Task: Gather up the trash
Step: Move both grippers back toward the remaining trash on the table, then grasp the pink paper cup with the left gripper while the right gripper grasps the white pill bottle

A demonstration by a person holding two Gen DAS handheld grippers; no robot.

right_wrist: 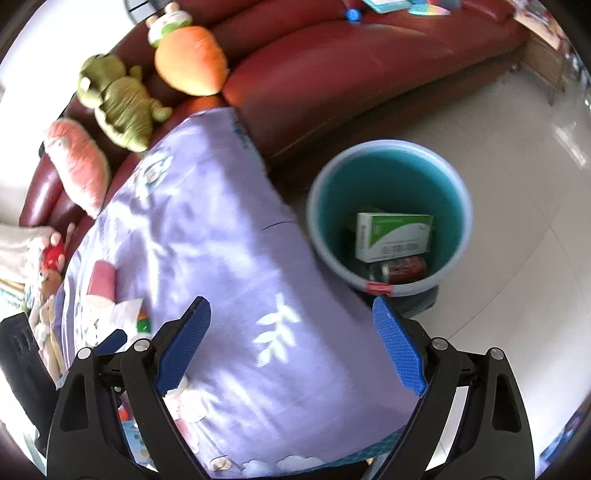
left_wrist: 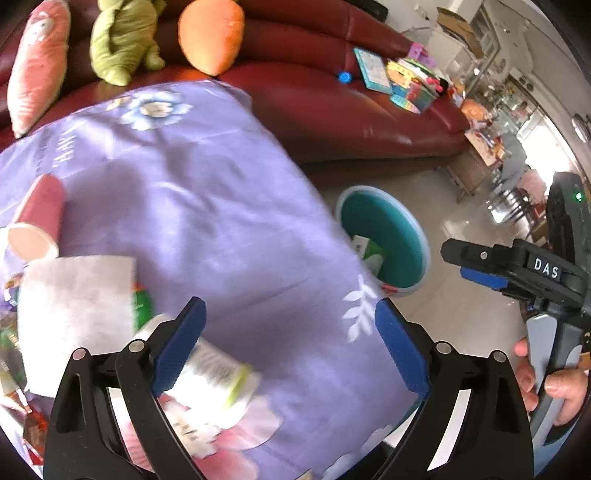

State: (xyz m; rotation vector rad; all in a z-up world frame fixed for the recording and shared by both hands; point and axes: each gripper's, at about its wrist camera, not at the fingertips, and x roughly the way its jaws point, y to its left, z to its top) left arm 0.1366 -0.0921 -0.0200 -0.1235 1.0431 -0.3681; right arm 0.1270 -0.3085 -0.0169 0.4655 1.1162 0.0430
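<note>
A table under a purple flowered cloth point(left_wrist: 221, 221) carries trash. A white cup-like container with a green rim point(left_wrist: 218, 373) lies on its side by my left gripper's left finger. A white tissue point(left_wrist: 77, 314) covers a green item point(left_wrist: 142, 306), and a pink paper cup point(left_wrist: 37, 225) lies farther left. My left gripper point(left_wrist: 290, 343) is open above the cloth. My right gripper point(right_wrist: 291, 343) is open and empty over the table's edge; it also shows in the left wrist view point(left_wrist: 476, 266). A teal bin point(right_wrist: 388, 214) on the floor holds a green-white box point(right_wrist: 391, 236) and a red can point(right_wrist: 402, 269).
A dark red sofa point(left_wrist: 351, 103) stands behind the table with plush toys: a pink one point(left_wrist: 37, 66), a green one point(left_wrist: 118, 40), an orange carrot point(left_wrist: 210, 33). Books and toys point(left_wrist: 402, 81) lie on its right end. Shiny tiled floor point(right_wrist: 517, 258) surrounds the bin.
</note>
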